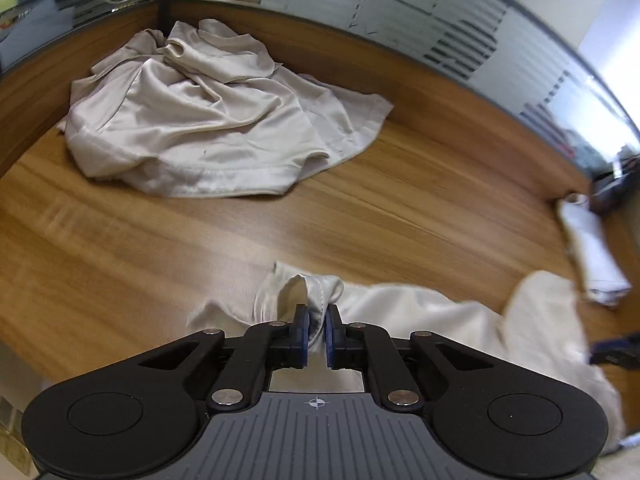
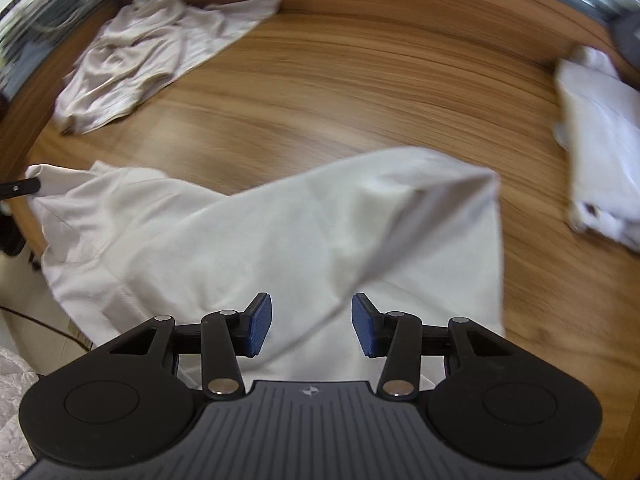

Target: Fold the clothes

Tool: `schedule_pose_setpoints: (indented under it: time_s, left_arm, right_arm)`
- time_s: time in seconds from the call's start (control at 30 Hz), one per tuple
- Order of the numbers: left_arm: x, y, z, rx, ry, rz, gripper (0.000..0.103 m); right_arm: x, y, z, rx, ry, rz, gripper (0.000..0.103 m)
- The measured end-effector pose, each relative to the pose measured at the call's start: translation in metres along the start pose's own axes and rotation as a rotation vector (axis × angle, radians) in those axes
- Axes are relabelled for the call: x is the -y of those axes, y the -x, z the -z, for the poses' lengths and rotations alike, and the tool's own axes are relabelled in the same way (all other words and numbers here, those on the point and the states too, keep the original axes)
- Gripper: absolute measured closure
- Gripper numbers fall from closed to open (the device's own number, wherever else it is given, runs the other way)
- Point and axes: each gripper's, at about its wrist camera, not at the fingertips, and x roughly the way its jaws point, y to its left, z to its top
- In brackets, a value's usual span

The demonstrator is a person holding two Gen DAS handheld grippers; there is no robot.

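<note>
Left wrist view: your left gripper [image 1: 316, 330] is clamped on a bunched hem of the cream garment [image 1: 460, 320], pads pinching the cloth. The rest trails off to its right across the wooden table [image 1: 360, 208]. A crumpled beige garment [image 1: 208, 120] sits well ahead, a folded white piece [image 1: 592, 252] far right. Your right gripper [image 2: 312, 324] hangs over the garment's draped body, jaws apart, gripping nothing.

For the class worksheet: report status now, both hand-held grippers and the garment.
Left hand-held gripper shut on the cream garment. Right hand-held gripper open over it, nothing pinched. Crumpled pile and folded piece lie apart, not obstructing.
</note>
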Motion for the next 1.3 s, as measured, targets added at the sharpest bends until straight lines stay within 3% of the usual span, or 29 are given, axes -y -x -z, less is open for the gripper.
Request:
schedule_pose_setpoints:
  time_s: [0.1, 0.33, 0.5, 0.6, 0.8, 0.97, 1.1, 1.3]
  left_arm:
    - [-0.011, 0.021, 0.021, -0.037, 0.025, 0.037, 0.093]
    - [-0.030, 0.035, 0.078, -0.161, 0.061, 0.038, 0.093]
    - [-0.030, 0.030, 0.101, -0.207, 0.063, 0.023, 0.092]
    - [-0.025, 0.030, 0.106, -0.216, 0.046, 0.013, 0.092]
    - [-0.020, 0.043, 0.100, -0.165, 0.023, -0.026, 0.069]
    - [-0.019, 0.056, 0.076, -0.064, 0.002, -0.059, 0.054]
    - [-0.019, 0.055, 0.053, -0.022, -0.014, -0.068, 0.053]
    - [-0.011, 0.047, 0.028, 0.004, -0.039, -0.082, 0.053]
  right_arm:
    - [-0.017, -0.009, -0.012, -0.016, 0.047, -0.018, 0.053]
    - [-0.069, -0.032, -0.042, -0.037, 0.184, -0.082, 0.052]
    - [-0.108, -0.058, -0.066, -0.033, 0.344, -0.102, 0.042]
    - [-0.125, -0.079, -0.081, -0.047, 0.429, -0.104, 0.041]
    - [-0.146, -0.115, -0.104, -0.071, 0.525, -0.130, 0.041]
    - [-0.150, -0.124, -0.118, -0.078, 0.495, -0.211, 0.041]
    - [-0.146, -0.124, -0.126, -0.105, 0.444, -0.324, 0.042]
    - [-0.132, -0.131, -0.144, -0.109, 0.327, -0.411, 0.047]
